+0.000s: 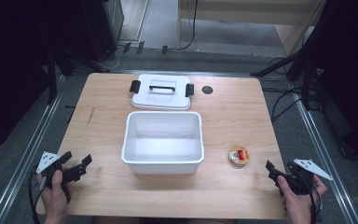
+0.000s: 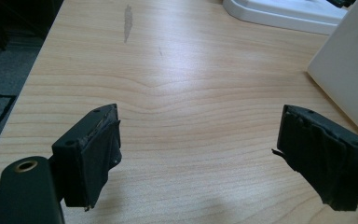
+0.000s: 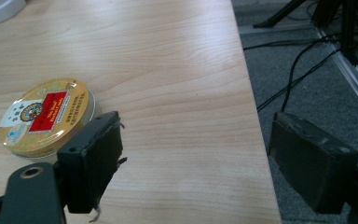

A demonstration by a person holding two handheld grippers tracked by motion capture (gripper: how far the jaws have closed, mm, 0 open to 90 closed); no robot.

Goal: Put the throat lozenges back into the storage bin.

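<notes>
Work in hand: the right gripper [image 3: 193, 154] hangs just beside the round tin [image 3: 44, 116], which lies on the tabletop [image 1: 242, 116] off the gripper's own left jaw, not between the jaws.
Right gripper state: jaws apart, nothing between them.
Left gripper [image 2: 196, 154]: jaws wide apart over bare wood, the white bin [image 1: 163, 140] off to its right.
Done: bin open, its lid [image 1: 161, 93] lying beyond it.
Left: judged, grasping the tin and placing it in the bin.
Hard to make out: the tin's small label print; the bin's wall is cut off in the left gripper view.
</notes>
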